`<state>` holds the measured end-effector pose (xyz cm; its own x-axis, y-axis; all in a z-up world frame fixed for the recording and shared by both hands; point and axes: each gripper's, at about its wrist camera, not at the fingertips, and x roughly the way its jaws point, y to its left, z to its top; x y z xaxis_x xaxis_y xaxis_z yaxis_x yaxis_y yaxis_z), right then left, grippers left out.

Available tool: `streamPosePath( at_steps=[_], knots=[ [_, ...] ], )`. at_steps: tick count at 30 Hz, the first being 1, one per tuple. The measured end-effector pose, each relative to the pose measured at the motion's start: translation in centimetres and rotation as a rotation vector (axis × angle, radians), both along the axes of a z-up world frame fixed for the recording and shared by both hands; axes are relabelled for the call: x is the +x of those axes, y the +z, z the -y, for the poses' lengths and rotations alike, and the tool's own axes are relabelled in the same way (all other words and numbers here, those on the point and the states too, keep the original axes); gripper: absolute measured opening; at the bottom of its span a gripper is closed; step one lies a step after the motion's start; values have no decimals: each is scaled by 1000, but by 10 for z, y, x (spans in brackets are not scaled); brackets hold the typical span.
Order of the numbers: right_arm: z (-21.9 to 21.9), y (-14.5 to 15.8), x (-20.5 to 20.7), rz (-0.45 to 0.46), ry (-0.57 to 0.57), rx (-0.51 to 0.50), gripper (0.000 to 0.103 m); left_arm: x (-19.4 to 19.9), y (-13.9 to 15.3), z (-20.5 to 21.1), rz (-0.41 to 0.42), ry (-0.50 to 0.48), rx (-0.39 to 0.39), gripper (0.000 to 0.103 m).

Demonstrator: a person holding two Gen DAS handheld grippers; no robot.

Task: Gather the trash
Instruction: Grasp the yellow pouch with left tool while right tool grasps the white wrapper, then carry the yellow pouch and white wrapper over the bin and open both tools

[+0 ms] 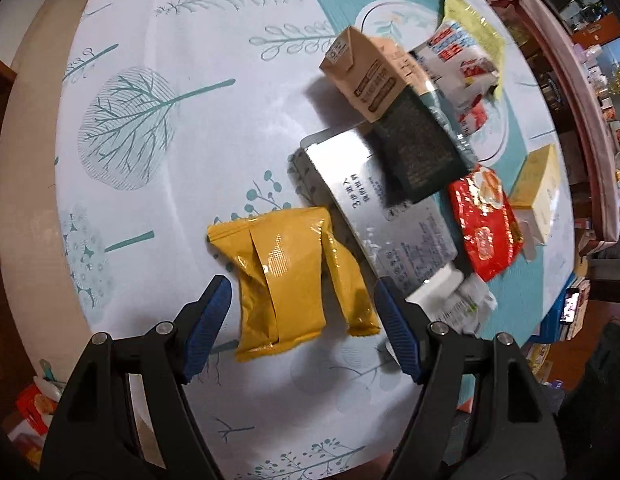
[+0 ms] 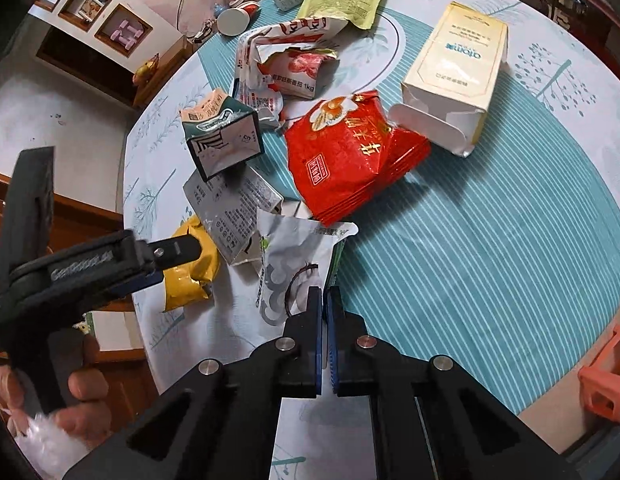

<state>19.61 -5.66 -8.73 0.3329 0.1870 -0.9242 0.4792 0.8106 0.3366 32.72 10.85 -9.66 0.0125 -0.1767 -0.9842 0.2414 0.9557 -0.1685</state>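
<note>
On the left we have our left gripper (image 1: 304, 328) pointing down at the table (image 1: 158, 208), jaws spread wide, with the yellow foil packet (image 1: 286, 280) lying flat between the two blue pads (image 1: 208, 328) but not yet pinched. The packet looks light, thin and crinkly, with a glossy skin that we judge will slip if we catch only a corner. It seems puffed in the middle and folded on its right side, so we think the best hold is across its narrow waist, where both layers bunch between the pads.

Just right of it lies a flattened silver carton (image 1: 374, 216), stiff-looking card with printed text. A tan and dark green drink carton (image 1: 394, 112) rests partly on its far end; that one keeps its box shape and would likely take a firm squeeze on its flat sides. Further right sits a red snack bag (image 1: 486, 220), soft and shiny, then a cream box (image 1: 538, 192) with an open flap.

From the right wrist camera, our right gripper (image 2: 324, 300) has its jaws pressed shut on the near edge of a white pouch with a coconut print (image 2: 294, 264), which lies just this side of the silver carton and the red bag. The pouch appears limp and empty, so we expect it to dangle and flap once lifted, and we judge that a bite well in from the edge is safer than one on the very rim.
</note>
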Motion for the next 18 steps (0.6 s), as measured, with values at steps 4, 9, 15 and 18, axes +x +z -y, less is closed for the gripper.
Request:
streamPosePath(
  at_steps=[4,9,15,18],
  knots=[
    [5,4,-15,-8,-10,4,3,3,-14,4,-18,-2,26,63],
    [8,5,-29,-13,-21,7,3,0,-17,-3,-1,-11,36,32],
    [5,6,-43,-9,-16,26,3,-13,-11,-10,52,-50,41,18],
    [3,10,-52,8,-6,53,3,-27,-3,-14,84,-79,40,18]
  ],
)
